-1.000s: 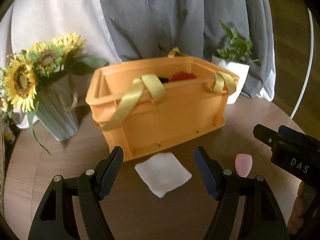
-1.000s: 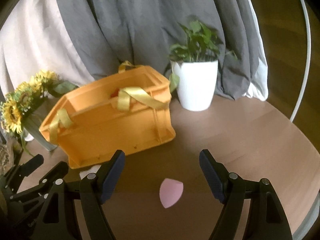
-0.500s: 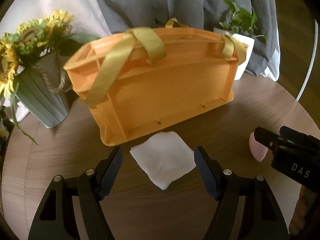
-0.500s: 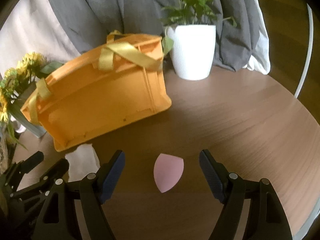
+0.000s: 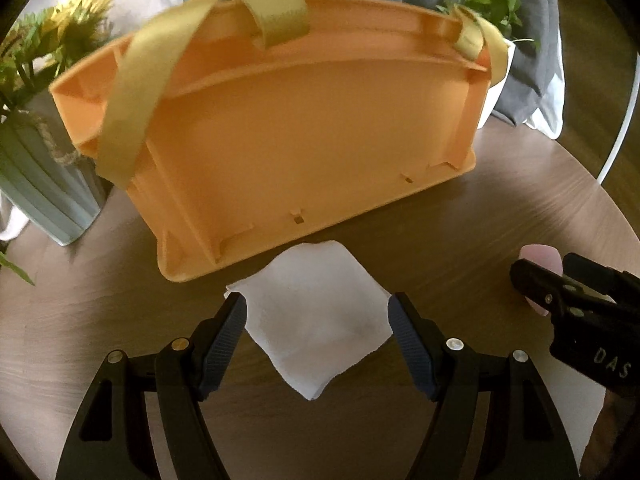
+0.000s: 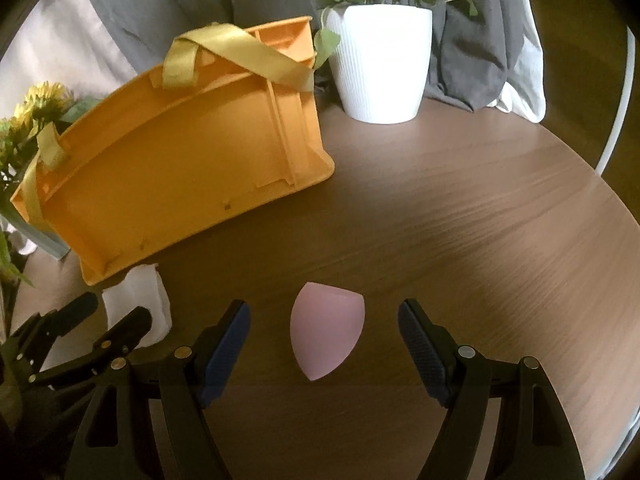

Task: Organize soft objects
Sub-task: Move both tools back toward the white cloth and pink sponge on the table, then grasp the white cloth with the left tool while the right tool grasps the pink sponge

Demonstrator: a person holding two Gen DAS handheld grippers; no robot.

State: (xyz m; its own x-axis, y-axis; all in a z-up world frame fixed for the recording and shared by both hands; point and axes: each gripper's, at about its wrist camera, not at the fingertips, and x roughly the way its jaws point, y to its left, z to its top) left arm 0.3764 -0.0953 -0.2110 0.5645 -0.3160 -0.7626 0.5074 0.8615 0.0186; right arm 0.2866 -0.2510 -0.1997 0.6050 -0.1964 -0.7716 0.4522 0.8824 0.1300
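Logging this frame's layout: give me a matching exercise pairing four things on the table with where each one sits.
Things:
1. white cloth
2. pink sponge
3. white plant pot
4. sunflower vase

Places:
A. behind the orange basket's right end
B. between the right gripper's open fingers
C. beside the basket's left end
D. between the left gripper's open fingers

Pairs: 1-D, 2-B, 3-A, 4-C

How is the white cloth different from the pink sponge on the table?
The cloth is white, flat and square-cornered; the sponge is pink, plump and egg-shaped with a pointed tip. The cloth lies right by the orange basket; the sponge sits out on open table. The cloth looks wider than the sponge. Both lie loose, each between the open jaws of its own gripper, untouched.
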